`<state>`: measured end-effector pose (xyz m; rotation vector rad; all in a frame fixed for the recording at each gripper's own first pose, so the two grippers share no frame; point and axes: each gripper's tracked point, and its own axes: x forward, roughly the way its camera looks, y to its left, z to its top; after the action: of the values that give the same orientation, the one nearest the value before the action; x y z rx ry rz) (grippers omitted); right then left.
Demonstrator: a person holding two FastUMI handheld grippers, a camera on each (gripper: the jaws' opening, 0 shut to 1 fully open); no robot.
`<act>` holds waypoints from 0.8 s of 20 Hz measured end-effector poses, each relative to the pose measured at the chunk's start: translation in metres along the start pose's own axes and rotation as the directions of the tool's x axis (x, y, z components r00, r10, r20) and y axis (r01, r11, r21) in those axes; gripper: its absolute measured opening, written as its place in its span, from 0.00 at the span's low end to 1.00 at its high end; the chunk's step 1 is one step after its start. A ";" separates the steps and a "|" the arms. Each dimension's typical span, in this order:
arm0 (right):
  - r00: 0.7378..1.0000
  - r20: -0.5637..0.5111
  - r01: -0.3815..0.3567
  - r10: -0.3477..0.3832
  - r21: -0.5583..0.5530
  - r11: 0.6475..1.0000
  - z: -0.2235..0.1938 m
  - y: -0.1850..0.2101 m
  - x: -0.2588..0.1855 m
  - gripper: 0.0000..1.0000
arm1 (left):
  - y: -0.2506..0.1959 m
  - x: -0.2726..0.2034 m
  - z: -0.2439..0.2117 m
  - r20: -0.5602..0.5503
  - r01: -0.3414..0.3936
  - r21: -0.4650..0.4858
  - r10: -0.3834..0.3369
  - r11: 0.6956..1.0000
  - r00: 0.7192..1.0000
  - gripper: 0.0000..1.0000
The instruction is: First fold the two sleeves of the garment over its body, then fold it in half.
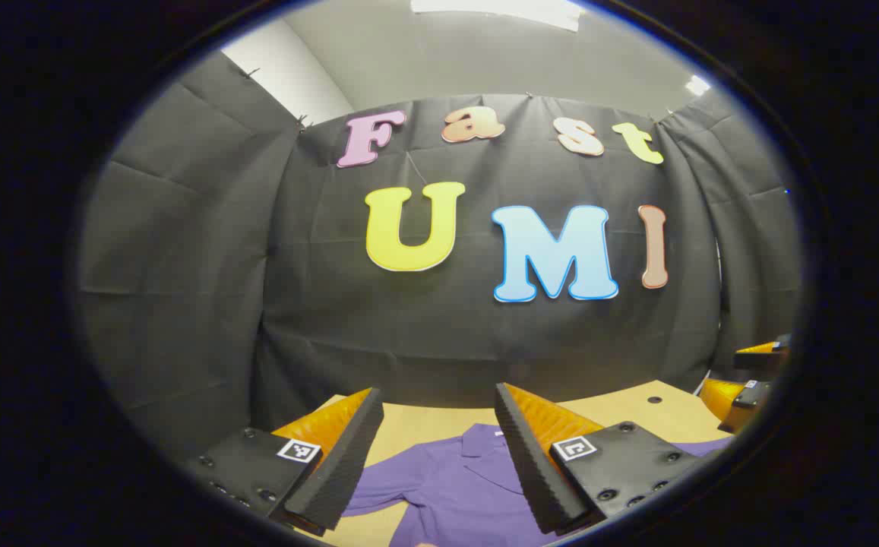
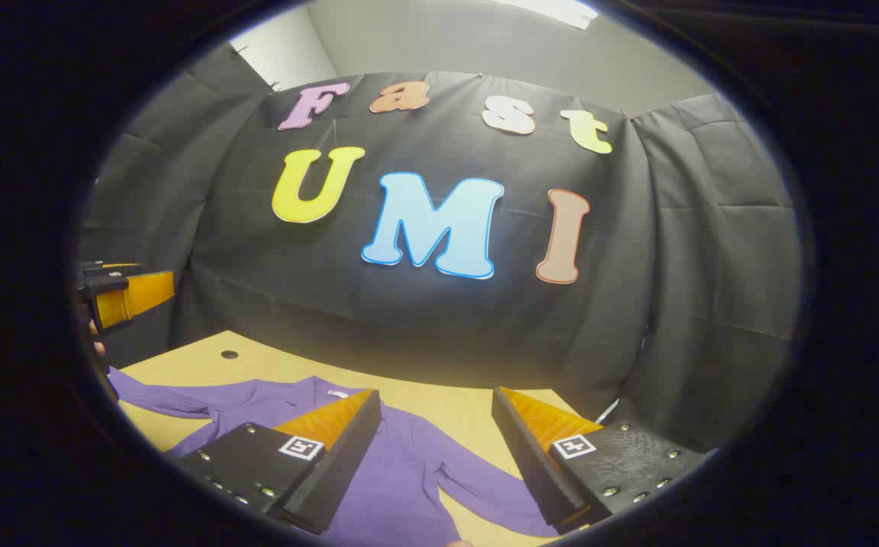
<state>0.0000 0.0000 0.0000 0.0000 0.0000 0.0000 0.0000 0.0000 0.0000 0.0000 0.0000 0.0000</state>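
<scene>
My left tongs (image 1: pixel 439 448) hang spread above the bench (image 1: pixel 637 410), nothing between their fingers, and I have open air down to the purple garment (image 1: pixel 454 486) lying flat. My right tongs (image 2: pixel 435 448) are likewise agape over it. Black cloth wall (image 2: pixel 424 327) closes off the bench's far edge, and each pair of tongs flanks the other.

No readable text, brand or number on bench or garment. Square black-and-white coded tags, one on each finger of left gripper (image 1: pixel 439 456) and of right gripper (image 2: pixel 435 448): patterns only, no characters. Small white label at collar of purple garment (image 2: pixel 409 463): too small to read. Another such tag on far gripper's body at right edge of left gripper view, blurred.
</scene>
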 end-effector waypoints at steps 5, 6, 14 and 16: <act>1.000 0.000 0.001 -0.001 0.017 1.000 -0.001 0.000 0.000 0.94 | 0.000 -0.002 0.003 0.005 -0.004 0.010 0.004 1.000 1.000 0.92; 1.000 -0.003 0.001 -0.001 0.017 1.000 -0.001 0.001 0.000 0.94 | 0.000 -0.002 0.004 0.006 -0.003 0.012 0.003 1.000 1.000 0.93; 1.000 -0.006 0.014 -0.014 0.018 1.000 0.000 0.004 -0.004 0.92 | -0.003 -0.003 0.008 0.012 0.027 0.035 -0.028 0.999 1.000 0.93; 1.000 -0.006 0.018 -0.017 0.018 1.000 -0.001 0.005 -0.004 0.94 | -0.004 -0.002 0.009 0.013 0.038 0.038 -0.039 0.999 0.999 0.93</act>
<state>-0.0044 0.0050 -0.0008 0.0185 0.0063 -0.0175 -0.0019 -0.0041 0.0093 0.0377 -0.0140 -0.0388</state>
